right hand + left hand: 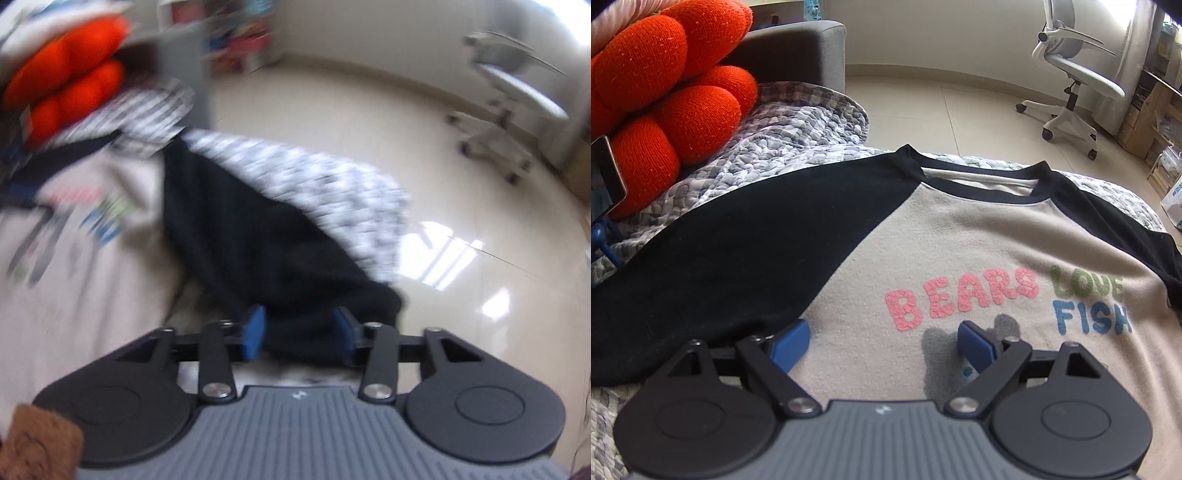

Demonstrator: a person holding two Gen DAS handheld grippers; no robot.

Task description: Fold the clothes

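- The orange plush cushion (668,85) sits at ten o'clock in the left wrist view, on the grey-and-white quilted blanket (798,125) that covers the surface. It lies apart from the garment.
- The raglan sweatshirt (960,251) lies front up and spread out on the blanket, neckline (975,184) at twelve o'clock. Its beige body carries raised letters reading "BEARS LOVE FISH" (964,295).
- The garment's left black sleeve (731,236) runs out flat toward nine o'clock, and none of it is folded over the body in this view.
- The left gripper (882,341) hovers over the lower chest, fingers spread wide with only bare fleece between them; it holds nothing.
- By its look the fabric is soft, light and limp fleece. It would probably sag from any single pinch, and it is not fragile or slippery. The cuffs, shoulder seams and hem corners look like the surest places to take hold.
- The right wrist view is motion-blurred. There the garment's other black sleeve (258,236) runs from eleven o'clock down to six o'clock across the blanket edge.
- The right gripper (301,330) has its blue pads (255,330) on either side of the bunched sleeve end. The gap between them is still visible, and the blur hides whether they pinch the cloth.
- A white office chair (1078,70) stands on the tiled floor (960,107) at one o'clock.
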